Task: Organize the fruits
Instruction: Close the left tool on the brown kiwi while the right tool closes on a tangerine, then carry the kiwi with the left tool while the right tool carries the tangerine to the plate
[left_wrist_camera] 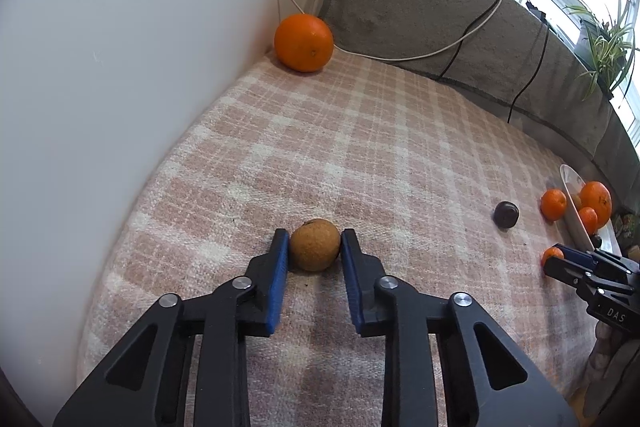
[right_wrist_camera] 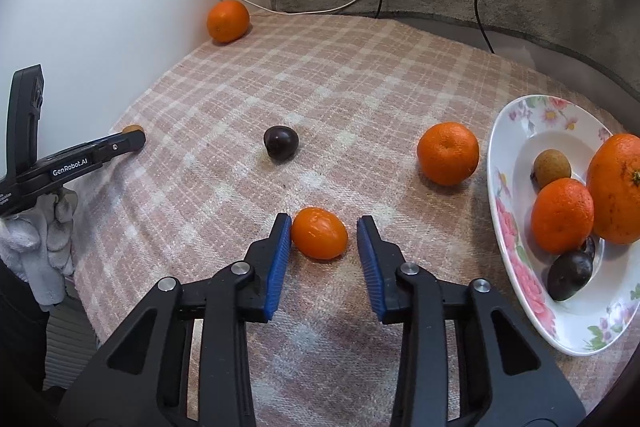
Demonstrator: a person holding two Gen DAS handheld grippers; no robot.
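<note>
My left gripper (left_wrist_camera: 314,241) has its blue pads against both sides of a small brown fruit (left_wrist_camera: 315,245) that rests on the checked cloth (left_wrist_camera: 360,147). My right gripper (right_wrist_camera: 324,227) is open around a small orange fruit (right_wrist_camera: 319,233); the left pad touches it, the right pad stands clear. A floral white plate (right_wrist_camera: 516,259) at the right holds several fruits: a large orange (right_wrist_camera: 618,187), a mandarin (right_wrist_camera: 562,215), a brown fruit (right_wrist_camera: 552,169) and a dark plum (right_wrist_camera: 570,275). Loose on the cloth lie a dark plum (right_wrist_camera: 281,142), a mandarin (right_wrist_camera: 448,153) and a far orange (right_wrist_camera: 228,21).
A white wall (left_wrist_camera: 100,87) bounds the left side. A grey cushion (left_wrist_camera: 420,7) with white and black cables (left_wrist_camera: 472,31) runs along the back. A potted plant (left_wrist_camera: 604,43) stands at the window. The other gripper shows in each view (right_wrist_camera: 80,159).
</note>
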